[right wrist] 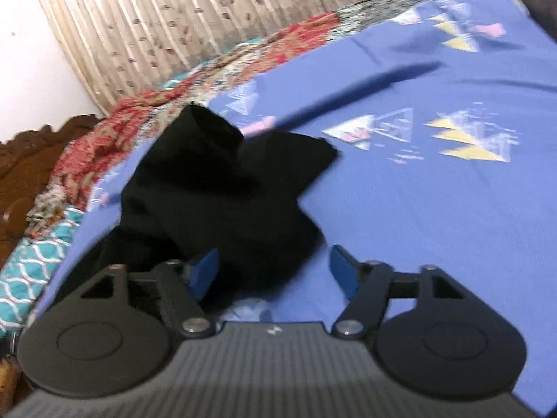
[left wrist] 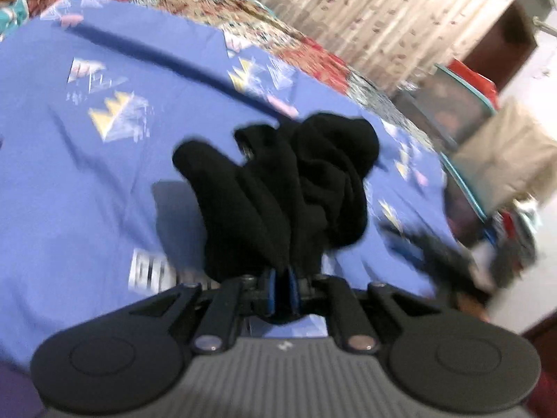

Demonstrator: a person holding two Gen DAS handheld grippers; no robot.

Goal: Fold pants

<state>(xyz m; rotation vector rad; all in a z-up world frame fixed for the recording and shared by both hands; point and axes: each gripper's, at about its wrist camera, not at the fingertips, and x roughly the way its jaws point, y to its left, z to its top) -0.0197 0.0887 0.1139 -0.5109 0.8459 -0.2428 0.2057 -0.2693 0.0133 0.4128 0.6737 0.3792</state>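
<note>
left wrist view: i see my left hand-held gripper (left wrist: 282, 287) with its blue pads pressed together on a bunch of black fabric. that is the pants (left wrist: 282, 188), gathered into thick folds that rise from the pinch and spread up and away over the bed. the far end of the bundle looks lumpy and rounded. under it lies a blue bedsheet (left wrist: 104, 181) printed with yellow, white and pink triangles, and it is blurred by motion. along the far edge of the bed i see a red floral quilt (left wrist: 216, 3), and behind that a pale curtain (left wrist: 365, 10) with small dark specks. at the right edge there is a cluttered area with a teal-rimmed thing and some cloth, too smeared for me to name.

in the right wrist view my right hand-held gripper (right wrist: 275, 271) has its jaws spread wide. the pants (right wrist: 222, 188) lie crumpled on the blue bedsheet (right wrist: 417, 209), reaching from just ahead of the gripper toward the upper left. the left blue pad sits against the near edge of the black cloth and the right pad stands clear over bare sheet, so nothing is pinched here. the red quilt (right wrist: 104, 146) is bunched along the left side of the bed, with a teal patterned cloth (right wrist: 31, 271) below it and a carved wooden headboard (right wrist: 24, 163) at the far left.
</note>
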